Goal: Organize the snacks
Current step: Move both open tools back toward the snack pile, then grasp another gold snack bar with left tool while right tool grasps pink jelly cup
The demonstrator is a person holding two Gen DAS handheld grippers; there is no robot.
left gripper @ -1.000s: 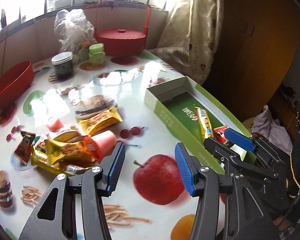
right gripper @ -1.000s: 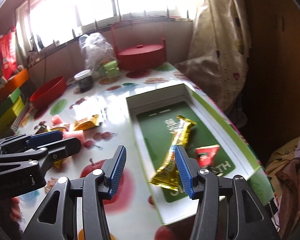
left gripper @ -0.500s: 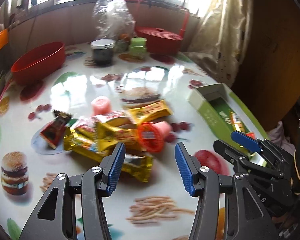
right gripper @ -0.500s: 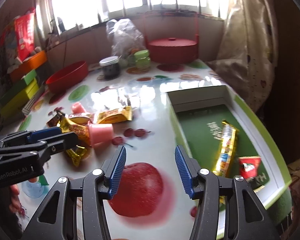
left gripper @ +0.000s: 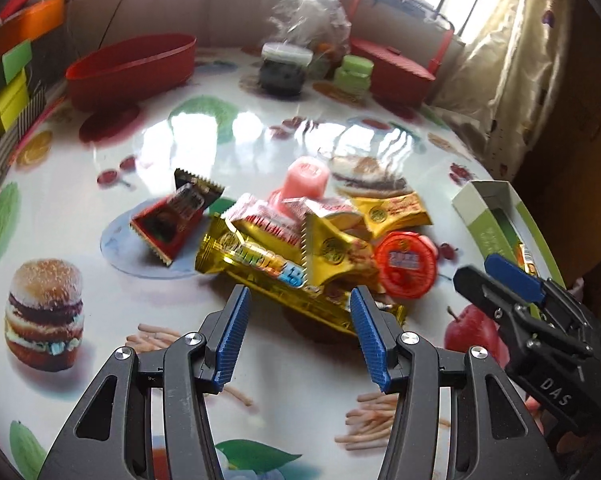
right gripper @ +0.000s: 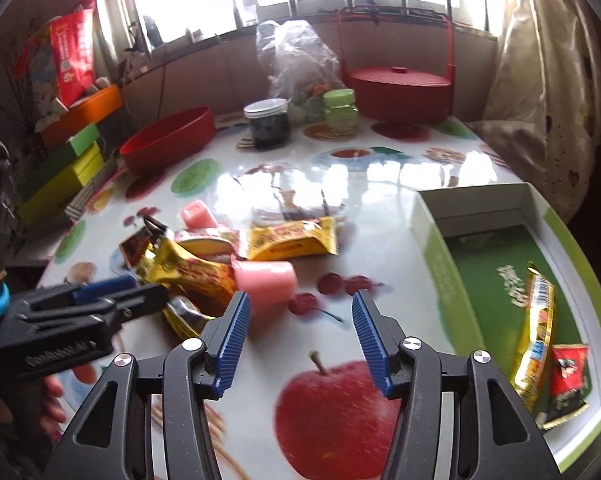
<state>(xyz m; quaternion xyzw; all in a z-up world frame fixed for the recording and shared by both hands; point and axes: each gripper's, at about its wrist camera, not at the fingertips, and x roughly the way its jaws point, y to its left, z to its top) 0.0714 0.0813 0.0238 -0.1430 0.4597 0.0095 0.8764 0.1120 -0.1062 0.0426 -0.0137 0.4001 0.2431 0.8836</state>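
Gold-foil snack bar [left gripper: 296,280] tops the pile mid-tabletop; my left gripper [left gripper: 298,322], jaws apart and empty, should straddle it squarely. Right gripper [right gripper: 300,322], just widening, empty, waits near the green box [right gripper: 432,248] at the right edge.

Black tongs [left gripper: 298,334], ribbed blue pads [left gripper: 232,340]

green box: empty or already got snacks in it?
Not empty. In the right wrist view the green box holds a long gold wrapped bar and a small red packet beside it.
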